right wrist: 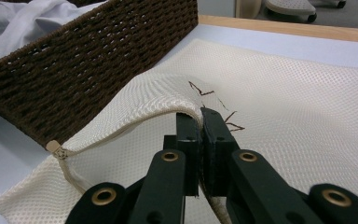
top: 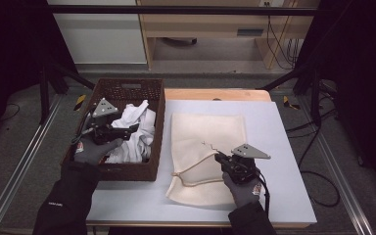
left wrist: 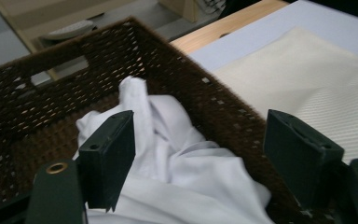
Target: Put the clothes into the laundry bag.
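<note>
Right gripper view: right gripper (right wrist: pixel 200 122) pinches bag (right wrist: pixel 307 107) edge; keep it lifted while open left gripper (left wrist: pixel 198 161) grabs cloth (left wrist: pixel 186 172).

tongs (left wrist: pixel 200 163) spread wide over white cloth (left wrist: pixel 182 172) in brown basket (left wrist: pixel 51 88); cream bag (left wrist: pixel 317 88) beside

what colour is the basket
Dark brown woven basket, clearest in the right gripper view.

The high view looks forward and down on the whole pale blue desk (top: pixel 284 147). Both gripper views sit close and low, sharing the dark brown woven basket (left wrist: pixel 177 60) and the cream mesh bag (right wrist: pixel 284 93).
</note>
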A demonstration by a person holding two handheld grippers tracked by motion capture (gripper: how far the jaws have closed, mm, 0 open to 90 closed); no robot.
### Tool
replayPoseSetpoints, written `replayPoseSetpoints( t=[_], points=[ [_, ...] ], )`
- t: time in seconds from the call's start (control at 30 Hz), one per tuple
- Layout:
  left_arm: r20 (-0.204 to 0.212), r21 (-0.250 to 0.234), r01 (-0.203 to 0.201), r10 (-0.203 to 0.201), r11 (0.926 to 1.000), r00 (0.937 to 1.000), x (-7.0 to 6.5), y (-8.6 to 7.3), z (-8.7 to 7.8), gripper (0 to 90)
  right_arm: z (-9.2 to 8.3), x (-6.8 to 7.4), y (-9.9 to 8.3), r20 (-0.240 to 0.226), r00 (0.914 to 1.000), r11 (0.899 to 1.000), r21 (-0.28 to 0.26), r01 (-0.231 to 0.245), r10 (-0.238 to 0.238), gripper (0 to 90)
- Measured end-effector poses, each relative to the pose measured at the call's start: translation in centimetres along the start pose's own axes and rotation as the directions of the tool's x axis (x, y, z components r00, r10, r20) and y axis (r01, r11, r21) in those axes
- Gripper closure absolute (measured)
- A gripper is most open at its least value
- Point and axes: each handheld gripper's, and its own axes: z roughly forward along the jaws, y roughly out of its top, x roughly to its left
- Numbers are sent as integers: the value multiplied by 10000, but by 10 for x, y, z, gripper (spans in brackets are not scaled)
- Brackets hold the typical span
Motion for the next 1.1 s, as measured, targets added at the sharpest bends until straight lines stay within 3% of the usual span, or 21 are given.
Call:
replayPoseSetpoints(
  t=[0.13, 0.33, 0.5, 0.6, 0.67, 0.77, 0.93, 1.07, 1.1],
  points=[
    [-291, 488, -36, 50, 9988, 9996, 12, -7, 16, 204, 1, -1, -1, -30, 10000, 10000, 27, -19, 19, 872],
    [-406, 1434, -258, 319, 9893, 9987, 20, -25, 37, 125, 1, -2, -3, -40, 10000, 9999, 135, 24, -23, 872],
    [-271, 1657, 67, -22, 9861, 9996, 26, -42, 50, 71, 4, -1, -5, -77, 9999, 9996, 271, 95, -93, 871],
    [-353, 1863, -21, 89, 9825, 9993, 24, -45, 54, 41, 5, -1, -5, -93, 9999, 9995, 324, 67, -64, 870],
    [-411, 2129, -161, 254, 9769, 9988, 23, -47, 58, 24, 5, -2, -6, -93, 9999, 9994, 345, 43, -40, 870],
    [-563, 2570, -56, 208, 9664, 9982, 23, -51, 65, 1, 6, -2, -7, -95, 9999, 9993, 383, 49, -46, 870],
    [-452, 3119, -278, 441, 9497, 9980, 21, -55, 73, 1, 8, -2, -7, -106, 9999, 9989, 459, 35, -30, 869],
    [-320, 3383, -164, 290, 9409, 9991, 21, -58, 77, 2, 8, -3, -7, -107, 9999, 9989, 467, 56, -51, 868],
    [-233, 3530, -127, 223, 9355, 9995, 21, -59, 78, 2, 8, -3, -7, -107, 9999, 9989, 473, 66, -61, 868]
  ],
)
